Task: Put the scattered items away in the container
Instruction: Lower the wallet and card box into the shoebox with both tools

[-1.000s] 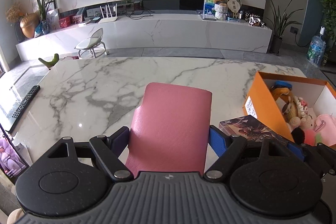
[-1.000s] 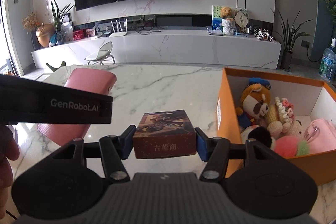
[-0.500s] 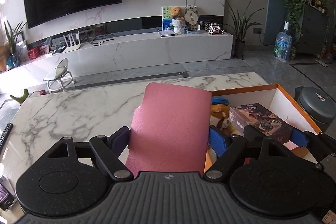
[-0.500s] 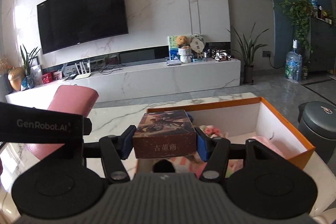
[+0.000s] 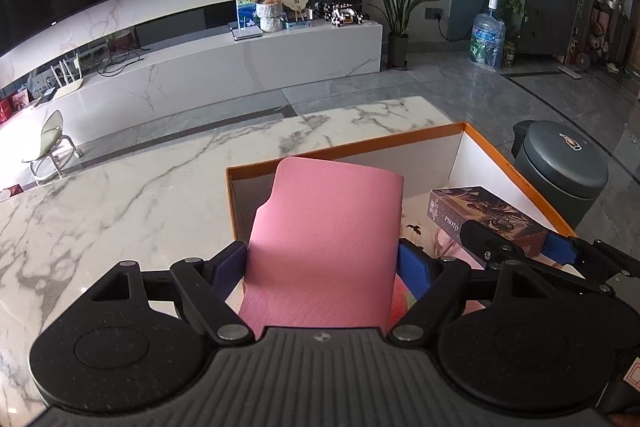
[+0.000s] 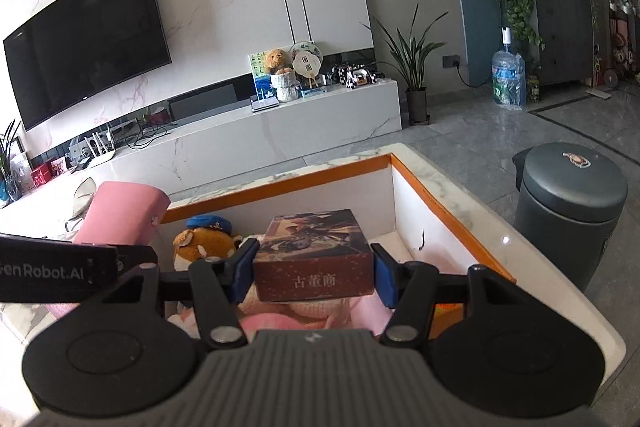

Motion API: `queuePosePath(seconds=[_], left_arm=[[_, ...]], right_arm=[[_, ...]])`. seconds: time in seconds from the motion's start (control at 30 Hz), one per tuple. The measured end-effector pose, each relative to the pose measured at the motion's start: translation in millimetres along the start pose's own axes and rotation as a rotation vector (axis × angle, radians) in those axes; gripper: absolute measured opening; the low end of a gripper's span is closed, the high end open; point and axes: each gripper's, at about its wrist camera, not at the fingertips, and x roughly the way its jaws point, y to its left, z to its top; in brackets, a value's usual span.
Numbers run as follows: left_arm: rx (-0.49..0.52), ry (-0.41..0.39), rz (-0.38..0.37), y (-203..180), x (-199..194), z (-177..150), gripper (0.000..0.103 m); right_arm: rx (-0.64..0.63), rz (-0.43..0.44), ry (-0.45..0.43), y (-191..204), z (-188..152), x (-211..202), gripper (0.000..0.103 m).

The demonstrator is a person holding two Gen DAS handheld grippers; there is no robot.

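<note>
My left gripper (image 5: 322, 263) is shut on a pink leather pouch (image 5: 328, 239) and holds it over the left part of the orange box (image 5: 344, 155). My right gripper (image 6: 314, 271) is shut on a brown picture box (image 6: 316, 259) and holds it above the inside of the orange box (image 6: 280, 179). The picture box (image 5: 484, 219) and right gripper also show at the right of the left wrist view. The pouch (image 6: 120, 215) shows at the left of the right wrist view. A plush fox toy (image 6: 204, 243) and pink soft items lie in the orange box.
The orange box stands on a marble table (image 5: 120, 203) near its right edge. A dark grey bin (image 6: 568, 203) stands on the floor to the right of the table. A white TV bench (image 5: 224, 75) runs along the far wall.
Both grippers have moved right with their loads, from over the table to over the orange box. Both grips are unchanged.
</note>
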Motion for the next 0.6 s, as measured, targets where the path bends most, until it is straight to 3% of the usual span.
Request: queuePosePath(seconds=[0.2,0.6], left_arm=[[-0.01,0.065,-0.005,0.9,21.4,-5.0,0.093],[-0.037,0.144,-0.013,4.3,40.2,-8.2,0.094]], right_arm=[[0.042,0.022,0.081,-14.0,-9.6,18.3,0.061],[-0.02,0.004,0.132,-12.5,-6.2,32.5,0.06]])
